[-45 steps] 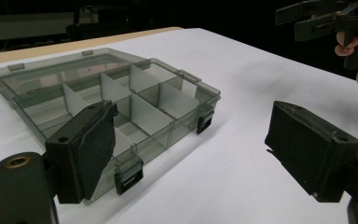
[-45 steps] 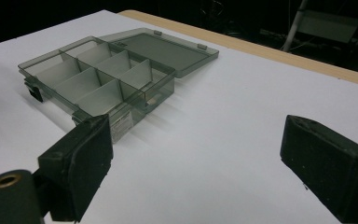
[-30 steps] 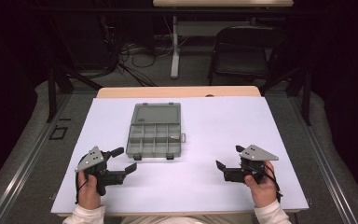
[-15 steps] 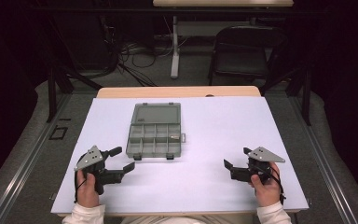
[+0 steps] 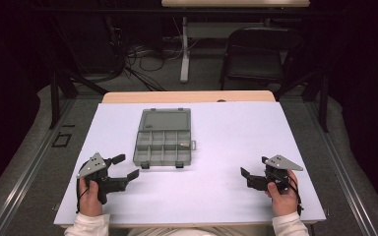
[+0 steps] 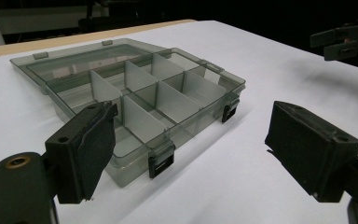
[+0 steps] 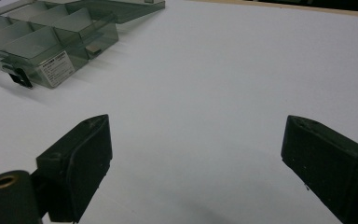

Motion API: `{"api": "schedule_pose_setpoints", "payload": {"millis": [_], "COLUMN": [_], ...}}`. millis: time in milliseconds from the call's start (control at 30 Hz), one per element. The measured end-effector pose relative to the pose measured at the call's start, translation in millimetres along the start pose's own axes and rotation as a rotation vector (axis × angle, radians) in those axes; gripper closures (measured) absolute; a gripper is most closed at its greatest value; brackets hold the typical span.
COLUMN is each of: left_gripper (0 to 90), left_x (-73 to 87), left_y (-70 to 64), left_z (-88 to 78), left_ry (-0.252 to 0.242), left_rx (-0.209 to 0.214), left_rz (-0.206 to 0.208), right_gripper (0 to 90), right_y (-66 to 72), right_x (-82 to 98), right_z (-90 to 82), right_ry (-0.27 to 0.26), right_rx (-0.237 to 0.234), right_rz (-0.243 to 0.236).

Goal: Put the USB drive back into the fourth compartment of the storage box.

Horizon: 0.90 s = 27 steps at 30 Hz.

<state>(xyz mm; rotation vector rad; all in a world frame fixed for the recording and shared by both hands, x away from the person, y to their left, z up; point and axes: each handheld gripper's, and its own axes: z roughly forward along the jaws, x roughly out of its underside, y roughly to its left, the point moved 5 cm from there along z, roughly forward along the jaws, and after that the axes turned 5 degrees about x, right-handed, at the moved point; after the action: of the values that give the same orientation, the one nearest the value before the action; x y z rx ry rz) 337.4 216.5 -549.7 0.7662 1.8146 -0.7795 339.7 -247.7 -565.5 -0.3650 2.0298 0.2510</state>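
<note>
Both my tongs gape wide over the white table, gripping nothing, near its front edge.

My left gripper [image 5: 125, 166] hovers by the front-left corner, just short of the translucent grey plastic compartment box [image 5: 165, 137], whose latched front wall faces its jaws. That box sits left of centre, lid laid flat toward the far edge, dividers upright, compartments bare apart from a small pale piece by its right wall. My right gripper [image 5: 255, 169] hangs near the front-right corner, well apart from the box. Between the two grippers the white tabletop [image 5: 216, 191] lies bare, as does the whole right half up to the far edge.
</note>
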Motion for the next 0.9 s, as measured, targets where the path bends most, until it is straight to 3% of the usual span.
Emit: {"api": "schedule_pose_setpoints", "payload": {"millis": [900], "left_gripper": [15.8], "left_x": [3.6], "left_y": [10.5], "left_z": [-0.6], "left_ry": [-0.002], "left_rx": [-0.047], "left_rz": [-0.020], "right_gripper": [8.6], "right_y": [-5.2], "right_x": [6.1], "right_z": [10.5], "right_ry": [0.031], "right_rx": [0.024], "right_rz": [0.024]}}
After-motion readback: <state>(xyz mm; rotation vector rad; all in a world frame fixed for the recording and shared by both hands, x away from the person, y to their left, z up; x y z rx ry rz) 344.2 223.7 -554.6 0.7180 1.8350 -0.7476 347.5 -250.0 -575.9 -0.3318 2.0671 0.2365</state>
